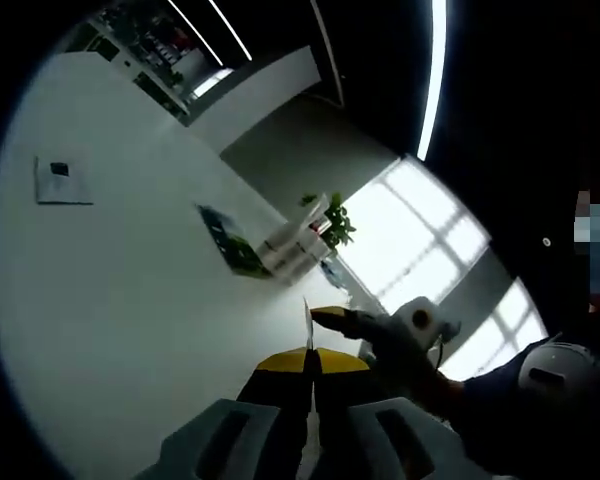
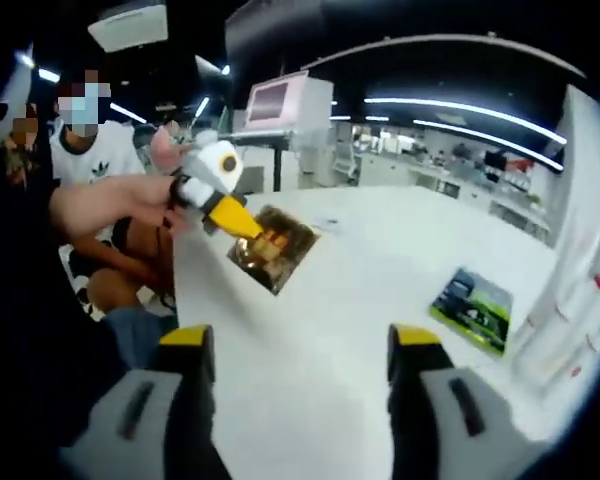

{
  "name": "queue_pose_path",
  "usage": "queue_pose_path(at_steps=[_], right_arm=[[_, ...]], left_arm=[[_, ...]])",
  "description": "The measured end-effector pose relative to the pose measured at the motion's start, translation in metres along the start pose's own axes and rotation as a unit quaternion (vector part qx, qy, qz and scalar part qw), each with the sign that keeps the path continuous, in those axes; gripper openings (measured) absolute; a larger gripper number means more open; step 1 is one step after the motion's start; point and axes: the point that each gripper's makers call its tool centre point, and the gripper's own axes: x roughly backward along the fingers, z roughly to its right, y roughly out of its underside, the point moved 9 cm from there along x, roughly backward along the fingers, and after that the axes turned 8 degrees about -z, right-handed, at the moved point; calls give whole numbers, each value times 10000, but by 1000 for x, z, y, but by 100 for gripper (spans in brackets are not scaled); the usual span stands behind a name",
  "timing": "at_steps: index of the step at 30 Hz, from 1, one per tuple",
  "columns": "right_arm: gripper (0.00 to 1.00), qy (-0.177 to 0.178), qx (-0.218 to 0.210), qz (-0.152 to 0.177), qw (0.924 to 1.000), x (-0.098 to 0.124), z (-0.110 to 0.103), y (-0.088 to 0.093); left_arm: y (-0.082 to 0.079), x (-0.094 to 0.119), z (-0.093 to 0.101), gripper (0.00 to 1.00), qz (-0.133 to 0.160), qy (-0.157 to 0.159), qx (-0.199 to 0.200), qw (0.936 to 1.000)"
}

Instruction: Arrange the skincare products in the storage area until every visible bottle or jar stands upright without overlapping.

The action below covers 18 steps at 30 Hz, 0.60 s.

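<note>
In the left gripper view, my left gripper (image 1: pixel 308 362) has its yellow-tipped jaws pressed together. A thin sliver rises from between them: the packet (image 1: pixel 307 322), seen edge-on, pinched at its lower end. Just to the right of it the right gripper (image 1: pixel 338 320) comes in, yellow tip first, with a hand (image 1: pixel 420 375) behind it; from this angle I cannot tell how wide it is spread. Beyond lies the white table (image 1: pixel 130 330). A green booklet (image 1: pixel 230 240) rests flat on it, and just beside that stands a cluster of white containers (image 1: pixel 295 245), too blurred for me to say whether they touch. A plant (image 1: pixel 335 222) sits just behind them. A paper (image 1: pixel 62 182) lies well apart, toward the far left.

In the right gripper view, my right gripper (image 2: pixel 300 350) has its jaws spread wide and holds nothing; only bare table (image 2: pixel 380 250) shows between them. The left gripper (image 2: pixel 242 222) reaches in from the left, held by a hand (image 2: pixel 130 205), and grips a corner of the gold-brown packet (image 2: pixel 272 248), which hangs tilted above the table. The booklet (image 2: pixel 472 310) lies flat off to the right, well apart from the packet. Tall white containers (image 2: pixel 570 310) stand at the right edge, blurred. A person (image 2: pixel 110 230) sits by the table's left side.
</note>
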Motion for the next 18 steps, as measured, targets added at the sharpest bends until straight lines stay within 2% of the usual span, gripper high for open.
queue_pose_path(at_steps=[6, 8, 9, 11, 18], right_arm=[[84, 56, -488, 91, 9988, -7, -9, 1], [93, 82, -711, 161, 9973, -8, -13, -2], [98, 139, -840, 328, 9958, -8, -15, -5], [100, 251, -957, 506, 9938, -4, -14, -9], [100, 293, -1202, 559, 9907, 1, -10, -7]], left_arm=[[-6, 1, -4, 0, -22, -53, 72, 10000], [-9, 0, -4, 0, -56, -81, 49, 9999], [-10, 0, -4, 0, -63, -91, 31, 9999], [-11, 0, -5, 0, -61, -100, 29, 9999], [-17, -5, -8, 0, -130, -111, 77, 9998]])
